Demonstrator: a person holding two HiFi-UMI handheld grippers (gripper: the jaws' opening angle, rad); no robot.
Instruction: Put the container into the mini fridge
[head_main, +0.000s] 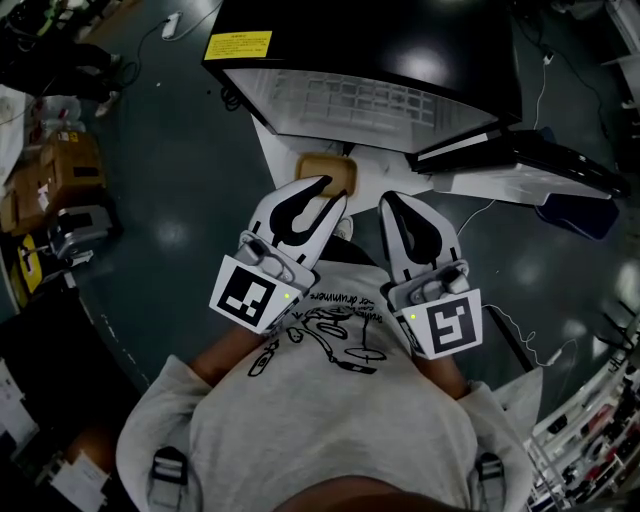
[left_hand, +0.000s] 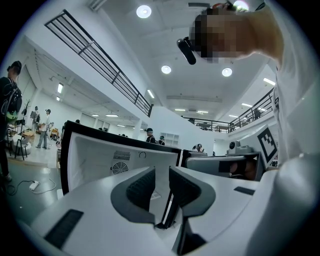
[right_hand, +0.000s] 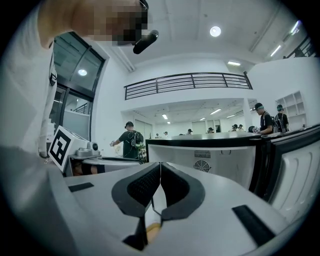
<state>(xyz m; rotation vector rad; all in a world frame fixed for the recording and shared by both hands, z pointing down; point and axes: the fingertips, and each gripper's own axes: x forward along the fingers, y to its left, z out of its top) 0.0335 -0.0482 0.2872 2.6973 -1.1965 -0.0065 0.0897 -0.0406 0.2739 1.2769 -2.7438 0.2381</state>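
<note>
left gripper (head_main: 322, 188) and right gripper (head_main: 392, 202) are hovering empty, fingers together, probably lining up on the container (head_main: 330, 170) at the fridge's (head_main: 380, 35) front edge.

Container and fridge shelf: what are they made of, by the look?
Container: tan and matte, looks like cardboard or paper pulp, though plastic is possible; too dim to be sure. Fridge shelf: thin pale crossing bars, likely coated wire.
</note>
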